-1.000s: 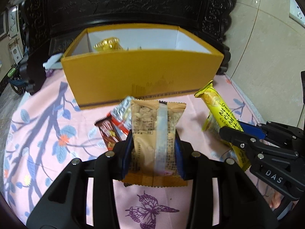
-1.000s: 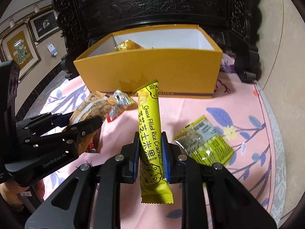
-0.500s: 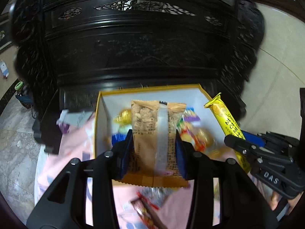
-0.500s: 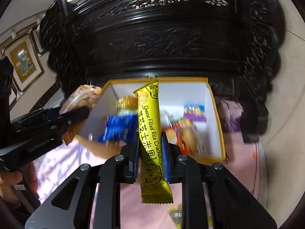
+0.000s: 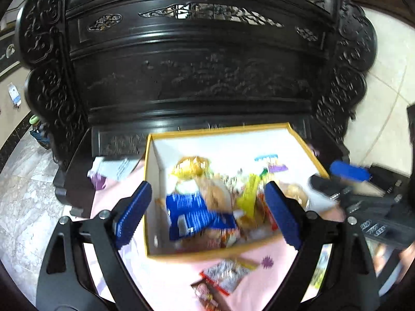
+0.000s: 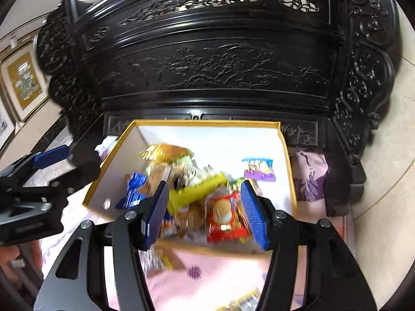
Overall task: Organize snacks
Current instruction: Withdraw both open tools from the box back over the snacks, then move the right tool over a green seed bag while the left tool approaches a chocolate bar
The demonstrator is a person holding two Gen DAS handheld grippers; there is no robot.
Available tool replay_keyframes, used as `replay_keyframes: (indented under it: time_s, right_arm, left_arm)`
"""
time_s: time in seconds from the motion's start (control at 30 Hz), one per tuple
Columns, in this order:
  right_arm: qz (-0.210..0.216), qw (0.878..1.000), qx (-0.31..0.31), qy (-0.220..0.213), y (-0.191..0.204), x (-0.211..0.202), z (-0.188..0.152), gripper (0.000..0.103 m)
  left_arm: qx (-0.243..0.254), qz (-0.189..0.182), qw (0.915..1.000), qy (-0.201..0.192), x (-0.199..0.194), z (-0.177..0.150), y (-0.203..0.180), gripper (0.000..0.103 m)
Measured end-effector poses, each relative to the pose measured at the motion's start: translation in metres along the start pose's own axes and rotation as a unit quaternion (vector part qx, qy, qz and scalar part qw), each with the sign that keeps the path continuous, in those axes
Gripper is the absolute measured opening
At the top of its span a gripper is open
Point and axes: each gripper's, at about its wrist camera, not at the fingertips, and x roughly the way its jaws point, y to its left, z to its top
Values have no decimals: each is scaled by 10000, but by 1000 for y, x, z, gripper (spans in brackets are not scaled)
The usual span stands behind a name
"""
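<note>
The yellow box [image 5: 153,171] [image 6: 288,155] with white inside holds several snack packets. My left gripper [image 5: 206,211] is open and empty above the box; the brown cracker pack [image 5: 216,194] lies blurred among the snacks below it, beside a blue packet [image 5: 197,213]. My right gripper [image 6: 203,212] is open and empty above the box; the yellow rice cracker stick [image 6: 197,190] lies tilted on the pile inside, next to a red packet [image 6: 224,216]. The right gripper shows in the left wrist view [image 5: 345,178], and the left gripper in the right wrist view [image 6: 62,163].
A dark carved wooden cabinet [image 5: 202,64] [image 6: 220,62] stands right behind the box. On the pink floral cloth [image 5: 166,280] in front of the box lie a silver-red packet [image 5: 225,277] and a yellow-green packet [image 6: 243,302]. Framed pictures [image 6: 23,83] hang far left.
Both grippers opened above the box. The brown cracker pack dropped out of the left one and the yellow stick out of the right one; both now lie in the box.
</note>
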Motion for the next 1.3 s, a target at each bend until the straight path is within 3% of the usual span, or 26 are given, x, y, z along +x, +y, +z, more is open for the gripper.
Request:
replay_keyframes:
  time_s: [0.27,0.57,0.7,0.93,1.3]
  right_arm:
    - [-138,9997,-169,82,-28,-74,-60,58]
    - [-294,9995,29,129,-55,-105,-97,58]
    - [-181,9993,61,307,-56,-95,-111,58]
    - [-64,9975,-68,700,-58,-77,-127,58]
    - [-35,9906,-319,1328,-44,-11,-182,58]
  left_arm:
    - [204,-60,9998,48,-31,-65,-1,91]
    - [-102,155,9992,342,-45,-112,33,91]
    - [-317,232,9980,500,-45,-126,49,91]
    - [-274,188,9970,700,-37,-140,49,91]
    - [-76,26,9917,1280,16,-188,-8,92]
